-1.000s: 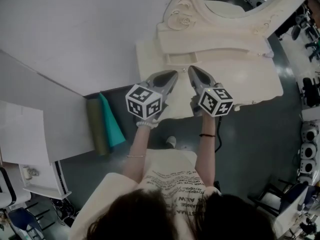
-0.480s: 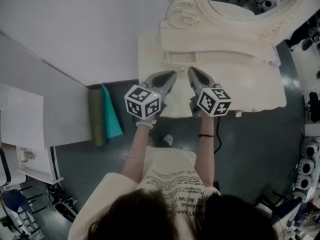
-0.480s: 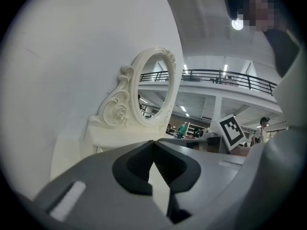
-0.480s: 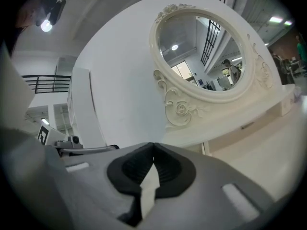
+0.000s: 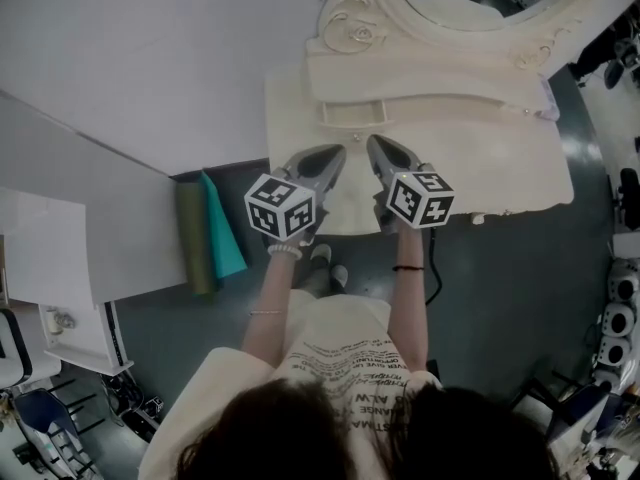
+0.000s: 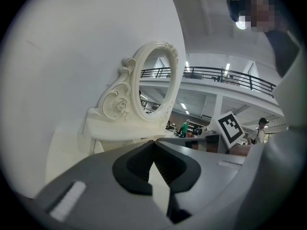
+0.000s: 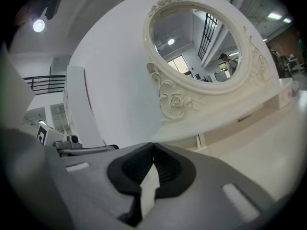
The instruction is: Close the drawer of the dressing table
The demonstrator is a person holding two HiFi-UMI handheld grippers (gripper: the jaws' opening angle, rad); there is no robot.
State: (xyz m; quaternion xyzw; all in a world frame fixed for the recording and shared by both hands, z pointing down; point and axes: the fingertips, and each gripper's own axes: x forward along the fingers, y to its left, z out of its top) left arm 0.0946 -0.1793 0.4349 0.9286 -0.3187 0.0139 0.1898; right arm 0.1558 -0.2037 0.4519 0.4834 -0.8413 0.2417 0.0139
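Observation:
The cream dressing table [image 5: 500, 168] stands against the white wall, with its oval mirror [image 5: 470, 8] at the top of the head view. A small drawer [image 5: 352, 114] sticks out a little from the raised shelf under the mirror. My left gripper [image 5: 336, 153] and right gripper [image 5: 373, 142] hover side by side over the tabletop just in front of that drawer, both pointing at it. Each is shut with nothing between its pads. In the left gripper view, the left gripper [image 6: 154, 142] has its tips touching; the right gripper [image 7: 153, 144] does too, facing the mirror [image 7: 196, 47].
A rolled green mat and a teal mat [image 5: 215, 238] lean on the floor left of the table. White panels [image 5: 60, 258] and a small white shelf unit [image 5: 75, 353] stand further left. The person's feet [image 5: 325, 266] are on the dark floor at the table's front edge.
Both grippers have sunk a little over the tabletop, still side by side and still shut. The drawer looks unchanged.

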